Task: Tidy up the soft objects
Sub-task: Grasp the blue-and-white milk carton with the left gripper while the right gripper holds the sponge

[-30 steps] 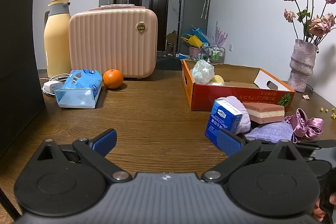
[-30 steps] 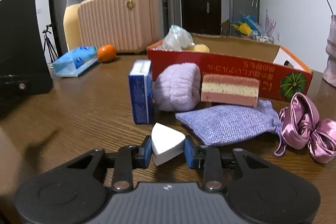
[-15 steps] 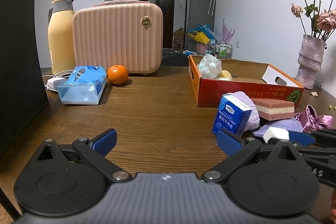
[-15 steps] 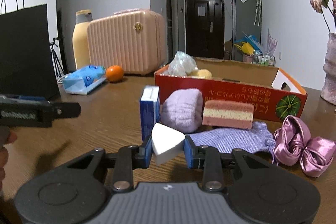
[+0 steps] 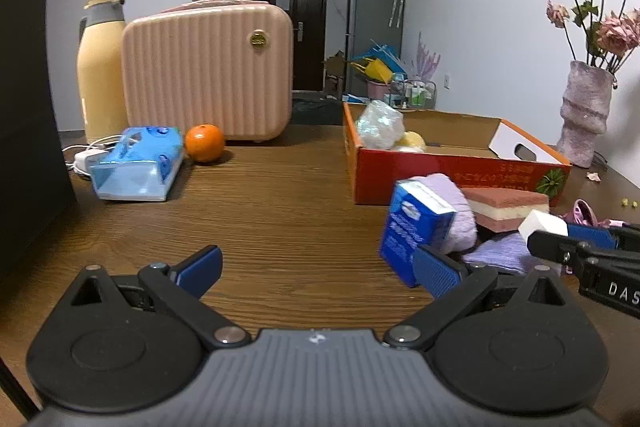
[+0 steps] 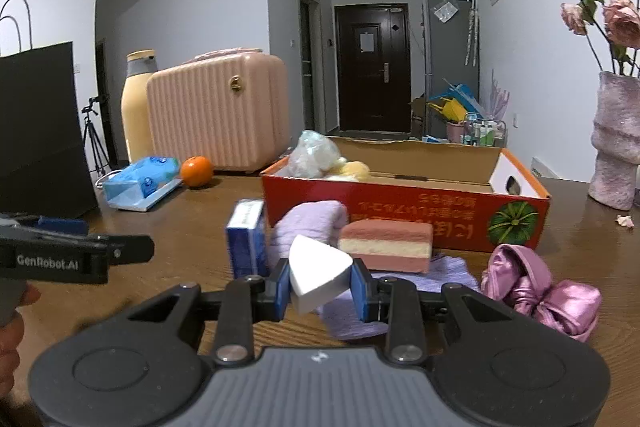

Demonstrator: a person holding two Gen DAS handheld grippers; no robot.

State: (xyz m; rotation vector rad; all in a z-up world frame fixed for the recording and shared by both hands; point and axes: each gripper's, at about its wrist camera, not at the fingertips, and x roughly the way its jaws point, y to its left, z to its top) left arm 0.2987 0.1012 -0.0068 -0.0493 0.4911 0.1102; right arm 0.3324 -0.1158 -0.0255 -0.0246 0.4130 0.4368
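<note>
Sponge wedge (image 6: 318, 274), white and triangular, sits pinched between the pads of the right gripper (image 6: 320, 285), lifted clear of the wooden table (image 6: 192, 239). It looks light and squashy, so a gentle hold across its flat sides should do. Beyond it lie a purple pouch (image 6: 440, 273), a layered sponge (image 6: 386, 245) and the red box (image 6: 404, 217). At the left, the left gripper (image 5: 316, 267) gapes with nothing in it.

A white wedge sponge (image 6: 318, 273) sits pinched off the counter. Behind it lie a lilac towel roll (image 6: 310, 223), a layered pink sponge (image 6: 386, 245), a purple pouch (image 6: 440, 275) and a satin scrunchie (image 6: 536, 291).
</note>
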